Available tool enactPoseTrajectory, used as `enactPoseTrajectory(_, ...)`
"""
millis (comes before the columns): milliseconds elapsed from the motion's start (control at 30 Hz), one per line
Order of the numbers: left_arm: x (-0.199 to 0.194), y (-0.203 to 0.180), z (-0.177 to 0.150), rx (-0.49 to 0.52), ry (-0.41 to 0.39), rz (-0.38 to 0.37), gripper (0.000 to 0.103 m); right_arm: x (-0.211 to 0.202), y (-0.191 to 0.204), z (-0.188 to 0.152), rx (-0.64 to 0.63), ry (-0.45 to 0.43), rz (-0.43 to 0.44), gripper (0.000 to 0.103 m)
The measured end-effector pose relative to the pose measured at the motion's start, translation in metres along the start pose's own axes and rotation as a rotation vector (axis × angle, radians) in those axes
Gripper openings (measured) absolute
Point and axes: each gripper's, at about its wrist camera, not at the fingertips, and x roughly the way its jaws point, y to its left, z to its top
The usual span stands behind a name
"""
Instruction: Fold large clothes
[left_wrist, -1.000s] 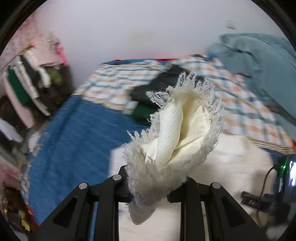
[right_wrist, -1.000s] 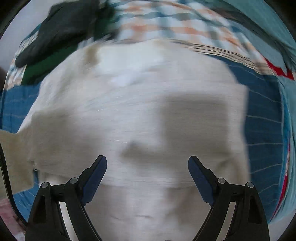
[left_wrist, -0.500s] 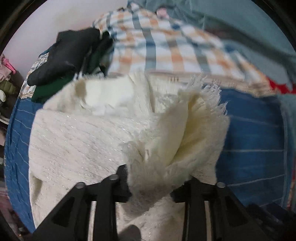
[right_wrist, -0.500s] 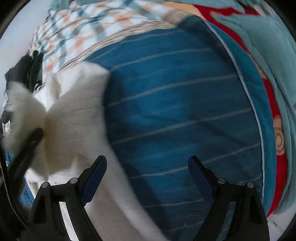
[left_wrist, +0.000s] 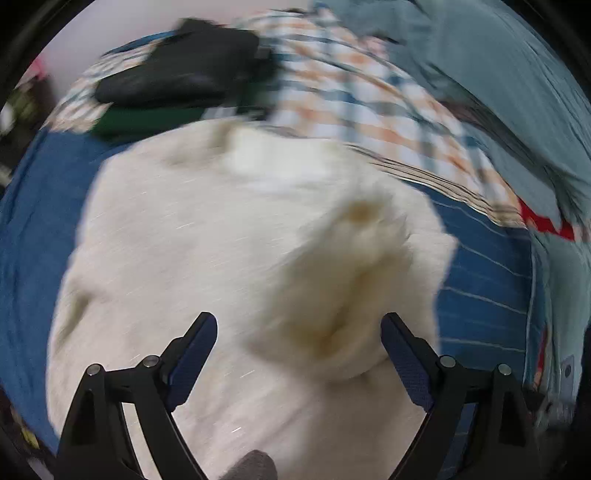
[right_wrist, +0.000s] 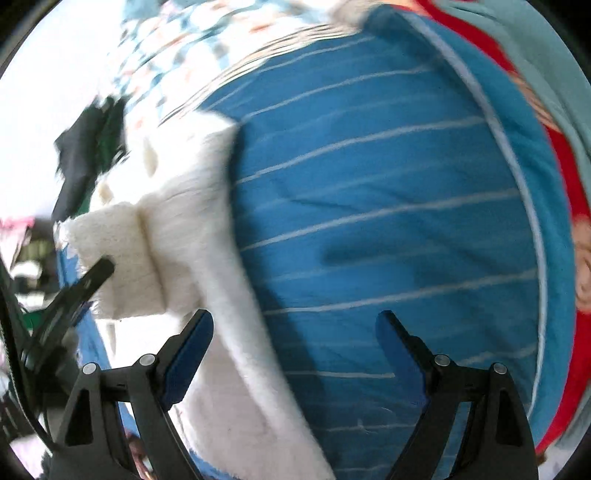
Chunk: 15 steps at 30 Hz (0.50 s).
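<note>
Both tools, left tool (left_wrist: 297, 341) and right tool (right_wrist: 293, 338), gape wide, gripping nothing. White garment (left_wrist: 207, 266) lies on the bed (right_wrist: 388, 229); its blurred fold, apparently at 1 o'clock, needs smoothing flat before regripping.

A: Count of cream garments?
B: One cream garment (left_wrist: 192, 258), spread on the bed; the view is blurred.

A: Grippers?
B: Two. Left gripper (left_wrist: 298, 354), two fingers set wide apart. Right gripper (right_wrist: 294, 350), likewise two fingers apart, nothing between them.

A: Bed coverings?
B: One blue striped sheet (right_wrist: 388, 221), one checked blanket (left_wrist: 354, 96), one grey-green quilt (left_wrist: 498, 74).

A: Other clothes?
B: One black item (left_wrist: 184, 74) lying on one green item (left_wrist: 147, 118). Further count not resolvable.
</note>
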Motion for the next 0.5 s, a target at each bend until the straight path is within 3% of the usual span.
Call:
enactPoseTrajectory(133,-0.007,0.057,-0.022,-0.069,0.025,0.114,0.090,0.026,0.034,0.011,-0.123,0.046,-0.037,0.091)
enactPoseTrajectory(300,0.019,0.112,-0.044,-0.104,0.086,0.264,0.090,0.074,0.069,0.022,-0.256,0.103,-0.090,0.090)
enactPoseTrajectory(333,0.025,0.123,-0.049,-0.109,0.087,0.297,0.090,0.083,0.073,0.023,-0.272,0.105,-0.109,0.085)
enactPoseTrajectory(400,0.034,0.141,-0.055,-0.104,0.087,0.367,0.090,0.092,0.071,0.028,-0.263,0.096,-0.140,0.025)
enactPoseTrajectory(500,0.051,0.168,-0.057,-0.139,0.101,0.441,0.090,0.080,0.045,0.039,-0.136,0.043,-0.124,0.025)
